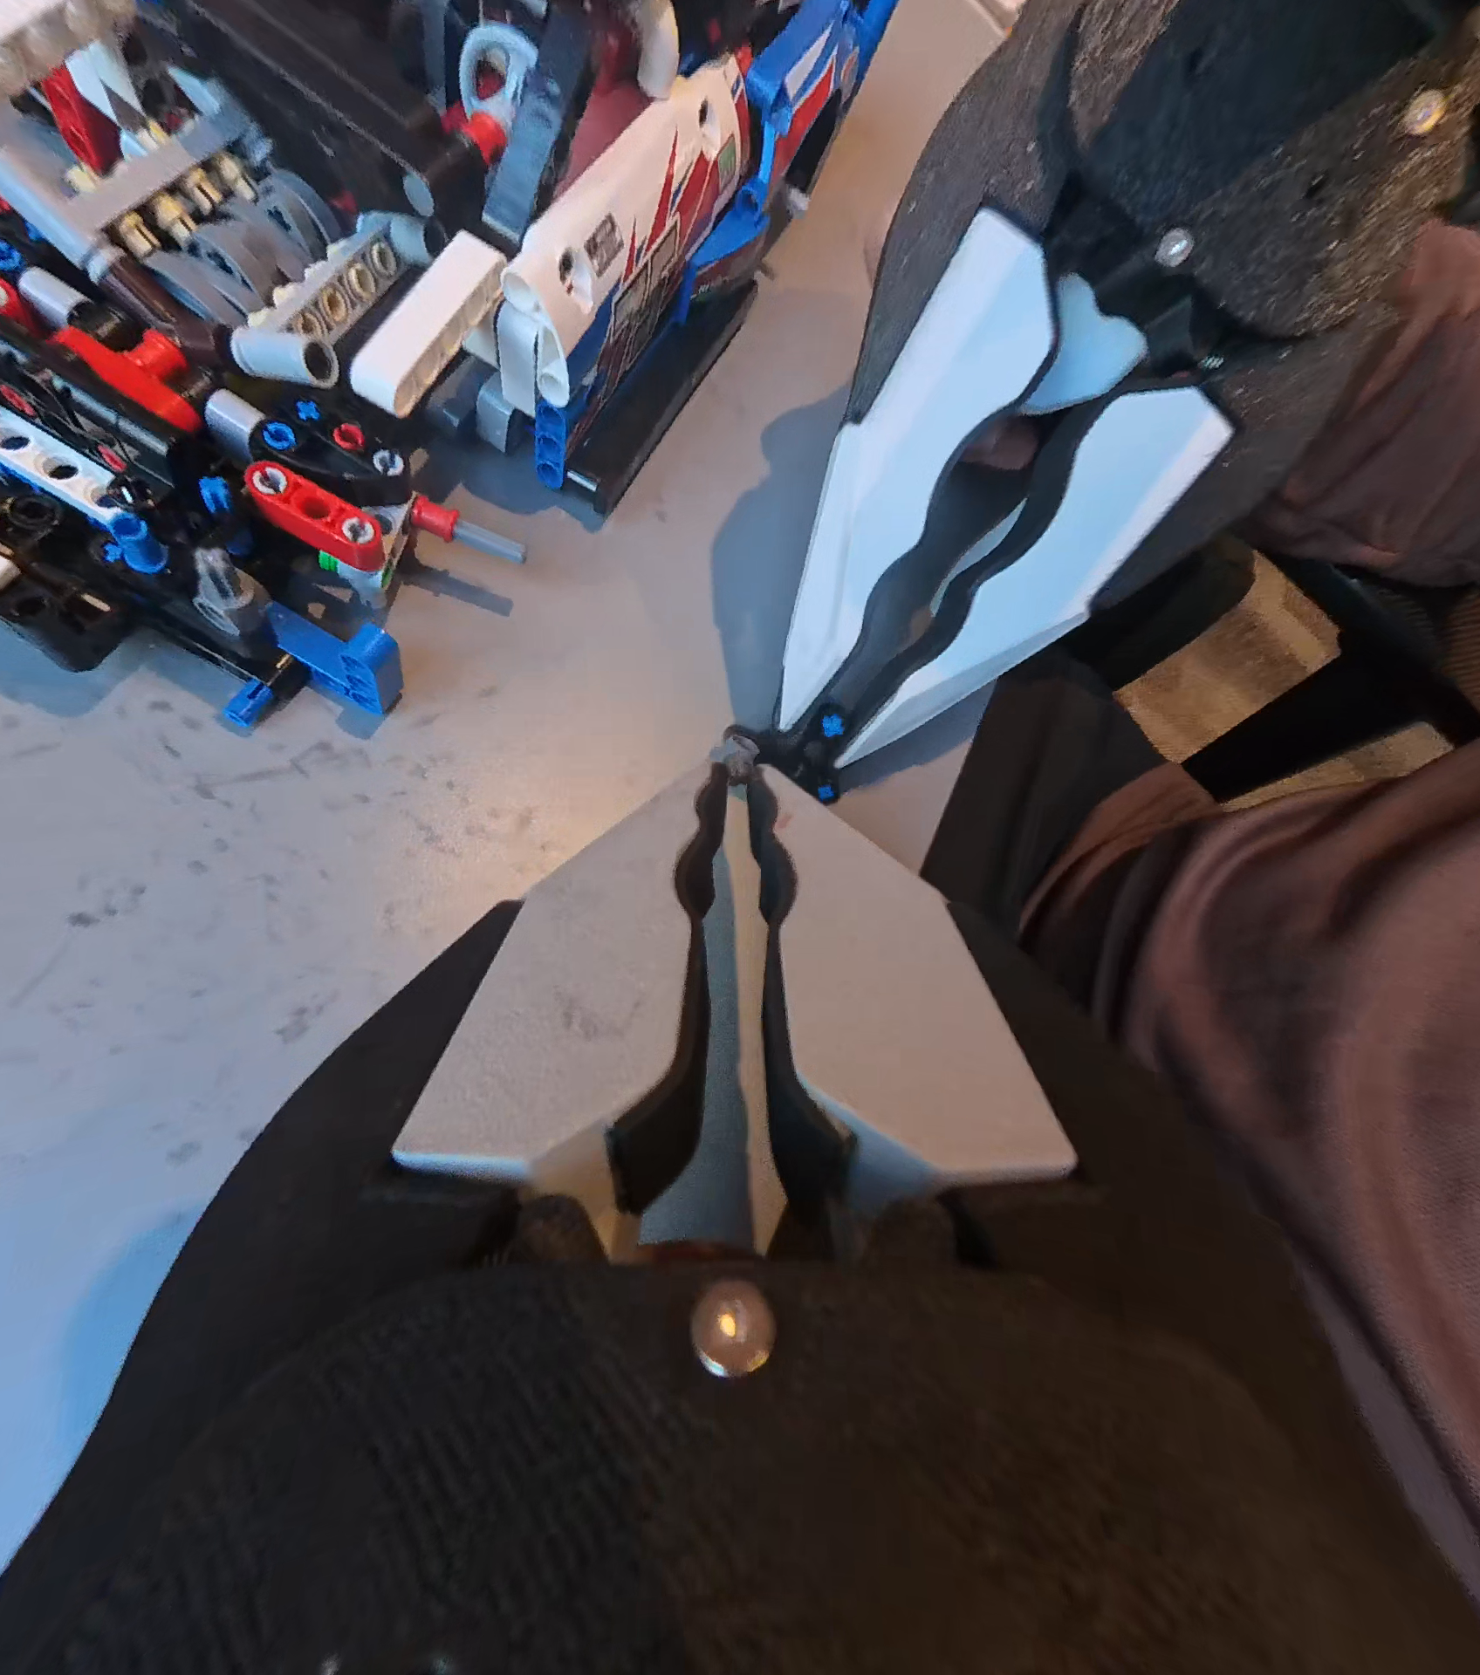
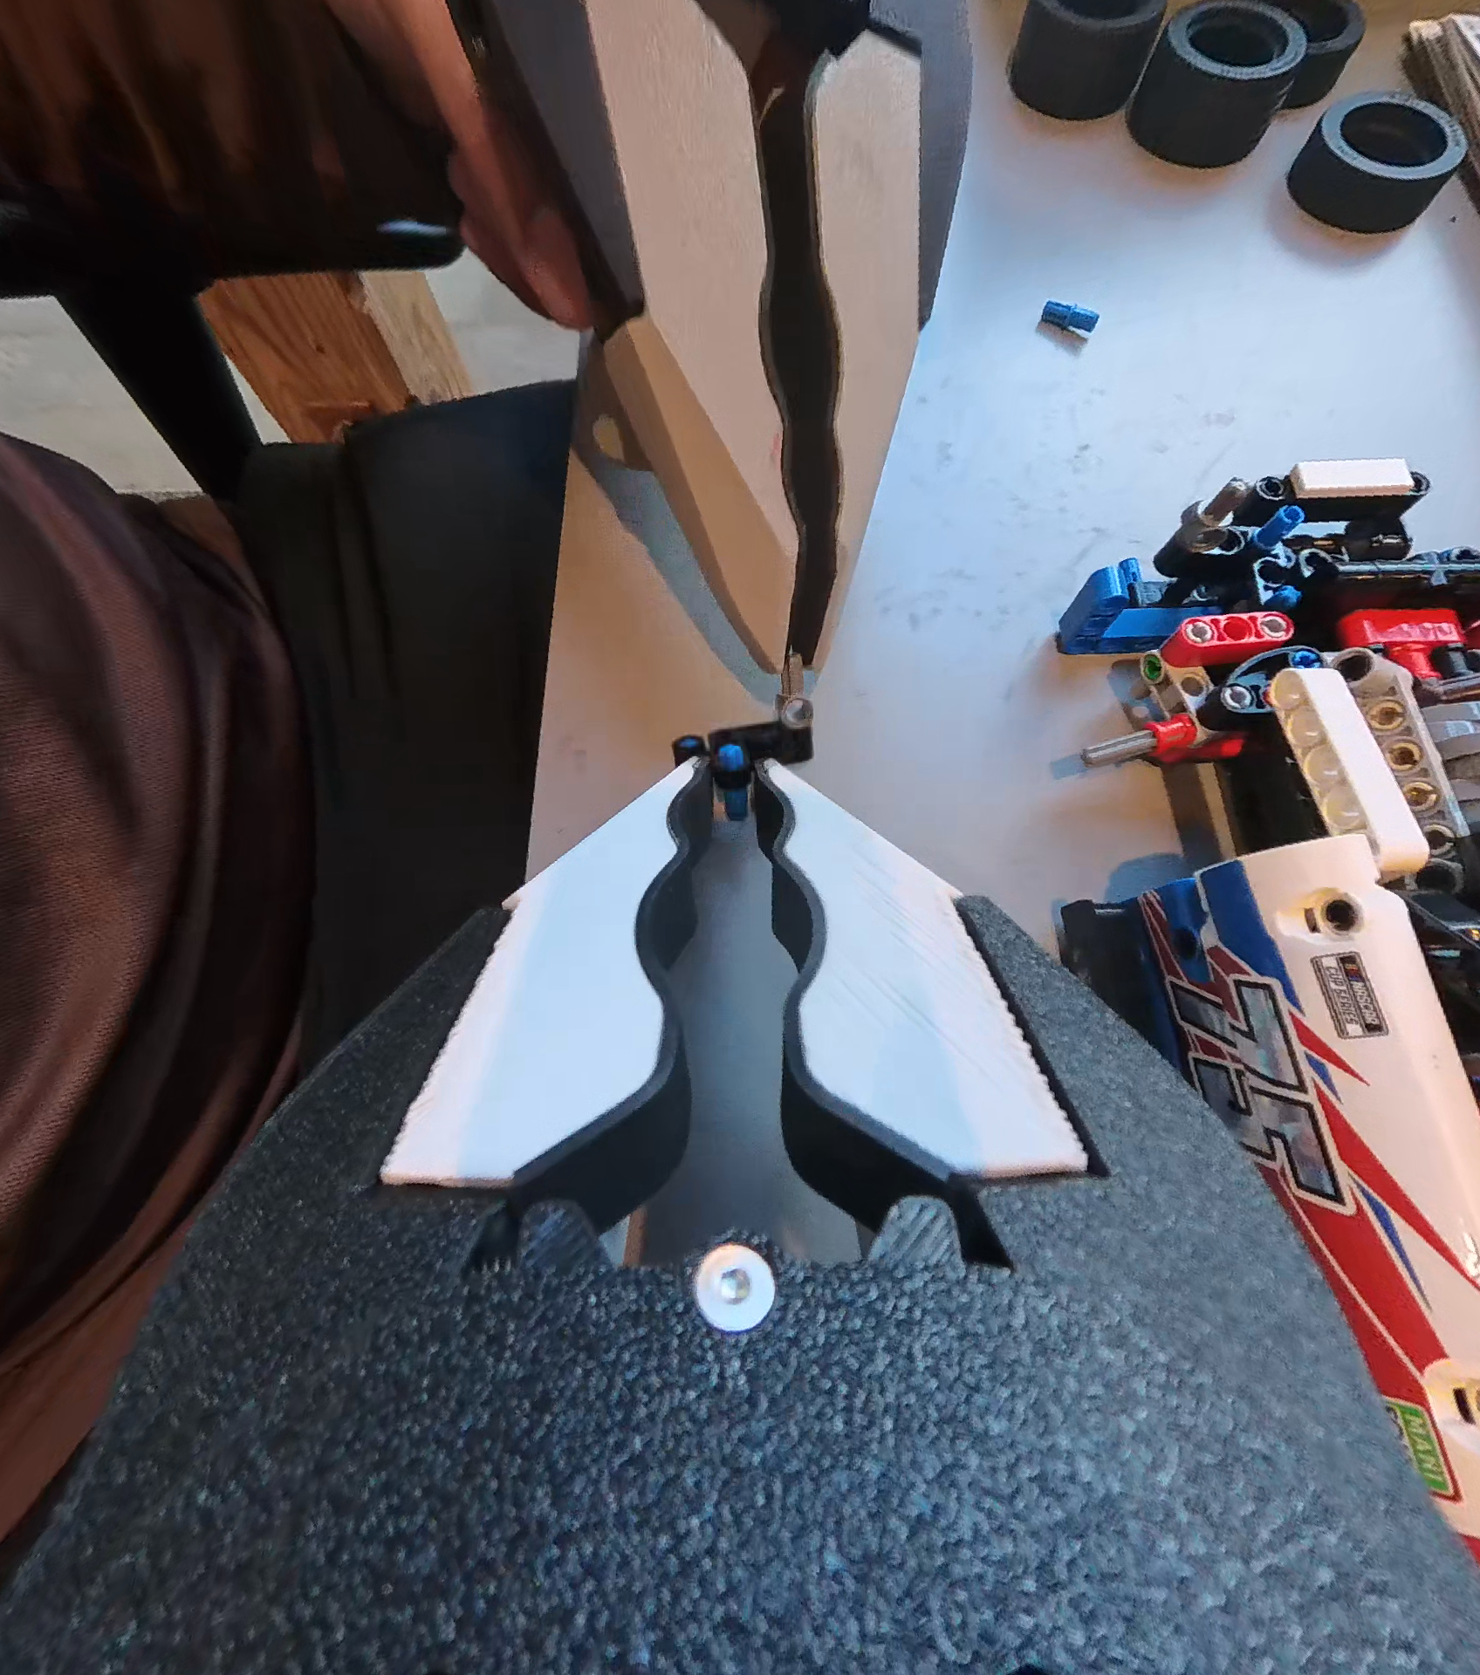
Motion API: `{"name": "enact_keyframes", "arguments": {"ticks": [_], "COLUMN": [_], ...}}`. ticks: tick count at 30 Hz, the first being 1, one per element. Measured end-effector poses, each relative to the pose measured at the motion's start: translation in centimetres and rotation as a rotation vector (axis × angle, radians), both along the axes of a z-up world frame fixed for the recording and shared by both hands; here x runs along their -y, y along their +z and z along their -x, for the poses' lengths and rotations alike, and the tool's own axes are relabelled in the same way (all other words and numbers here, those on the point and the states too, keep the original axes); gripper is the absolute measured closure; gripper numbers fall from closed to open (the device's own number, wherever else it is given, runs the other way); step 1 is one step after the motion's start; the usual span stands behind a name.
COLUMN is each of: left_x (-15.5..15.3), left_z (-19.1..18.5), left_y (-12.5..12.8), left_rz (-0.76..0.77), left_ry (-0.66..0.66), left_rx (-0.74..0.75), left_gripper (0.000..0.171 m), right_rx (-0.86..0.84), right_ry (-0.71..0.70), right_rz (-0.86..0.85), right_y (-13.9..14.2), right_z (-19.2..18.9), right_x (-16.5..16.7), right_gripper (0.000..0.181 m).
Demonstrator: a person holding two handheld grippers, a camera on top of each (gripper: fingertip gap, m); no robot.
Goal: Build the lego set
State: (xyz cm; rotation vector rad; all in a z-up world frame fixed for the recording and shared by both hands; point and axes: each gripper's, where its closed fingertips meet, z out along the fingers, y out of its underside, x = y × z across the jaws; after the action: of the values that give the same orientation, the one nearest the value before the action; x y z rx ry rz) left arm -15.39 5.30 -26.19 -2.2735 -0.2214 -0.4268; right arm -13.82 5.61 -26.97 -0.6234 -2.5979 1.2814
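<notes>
The right gripper (image 2: 732, 770) pinches a small black connector (image 2: 750, 745) carrying blue pins, its fingers narrowed onto it. The left gripper (image 1: 736, 770) is clamped nearly closed on a small grey pin (image 2: 793, 698), whose tip meets the connector's end hole above the table (image 2: 1081, 435) edge. The half-built car (image 2: 1353, 816) sits well apart to the side, a loose blue pin (image 2: 1069, 316) and tyres (image 2: 1217, 82) beyond it. The likely risk is misalignment: if the pin goes in tilted, pushing could twist the connector in the right fingers or pop either piece free. Both are held by their tips, over the edge, so a drop may land on the floor.
</notes>
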Motion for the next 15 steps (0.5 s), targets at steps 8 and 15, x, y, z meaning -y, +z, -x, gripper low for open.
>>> {"name": "enact_keyframes", "arguments": {"ticks": [8, 15], "left_x": [-0.38, -0.66], "left_z": [-0.16, -0.05], "left_y": [1.10, 0.66], "left_rz": [0.003, 0.002], "left_ry": [0.005, 0.025], "left_rx": [0.008, 0.031], "left_gripper": [0.169, 0.158], "right_rx": [0.019, 0.028], "right_ry": [-0.005, -0.015], "right_rz": [-0.013, -0.008], "right_y": [-0.32, -0.33], "right_z": [0.02, 0.07], "right_x": [-0.09, -0.25], "right_gripper": [0.173, 0.173]}}
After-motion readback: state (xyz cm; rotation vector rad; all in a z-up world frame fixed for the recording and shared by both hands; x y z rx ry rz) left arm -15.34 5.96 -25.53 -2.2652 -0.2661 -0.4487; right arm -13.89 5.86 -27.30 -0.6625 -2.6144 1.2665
